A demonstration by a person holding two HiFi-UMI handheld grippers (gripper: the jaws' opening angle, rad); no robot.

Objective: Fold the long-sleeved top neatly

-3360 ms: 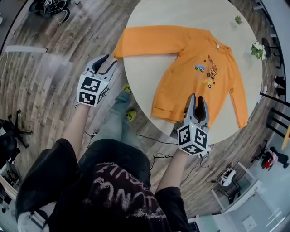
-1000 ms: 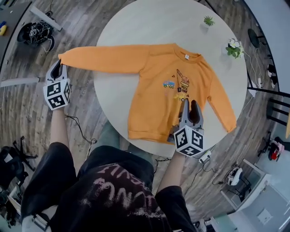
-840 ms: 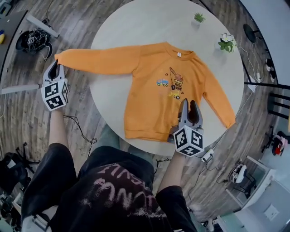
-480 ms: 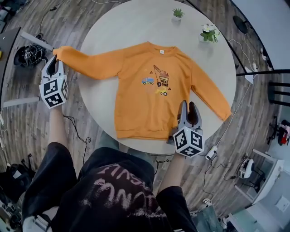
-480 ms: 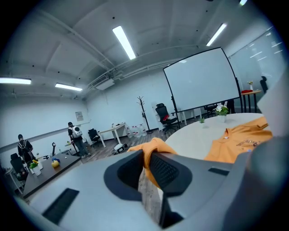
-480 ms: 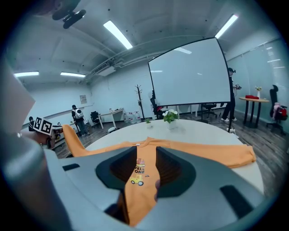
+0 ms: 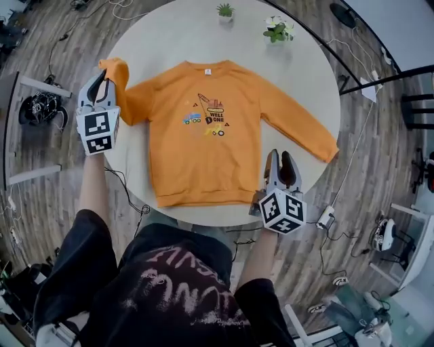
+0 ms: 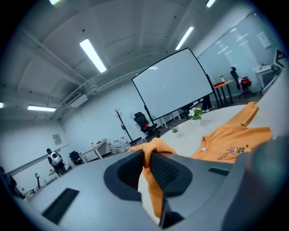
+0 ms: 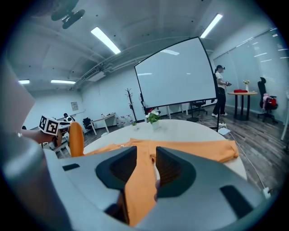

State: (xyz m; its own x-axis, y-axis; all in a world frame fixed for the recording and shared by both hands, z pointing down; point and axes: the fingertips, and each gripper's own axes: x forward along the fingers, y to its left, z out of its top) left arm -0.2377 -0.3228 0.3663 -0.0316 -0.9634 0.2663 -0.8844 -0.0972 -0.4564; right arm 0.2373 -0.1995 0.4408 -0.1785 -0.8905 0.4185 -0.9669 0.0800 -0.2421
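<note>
Lying front-up on the round table (image 7: 169,34), the orange long-sleeved top (image 7: 203,156) has its body spread flat, with the hem toward the lower edge of the frame. The sleeve at the right of the frame (image 7: 298,125) stretches flat toward the table's rim. At the upper left, the left tool (image 7: 103,77) is clamped on the cuff (image 7: 115,68) of the other sleeve. That sleeve is bunched, and the cuff stands up off the table close to the shoulder. In the left gripper view the jaws pinch a fold of orange fabric between them. The right tool (image 7: 281,157) sits at the lower right corner of the hem. Its jaws stand apart, with orange fabric showing in the gap and a sliver of table beside one jaw. A small green plant (image 7: 224,10) and a flower pot (image 7: 277,30) stand at the table's top edge.
</note>
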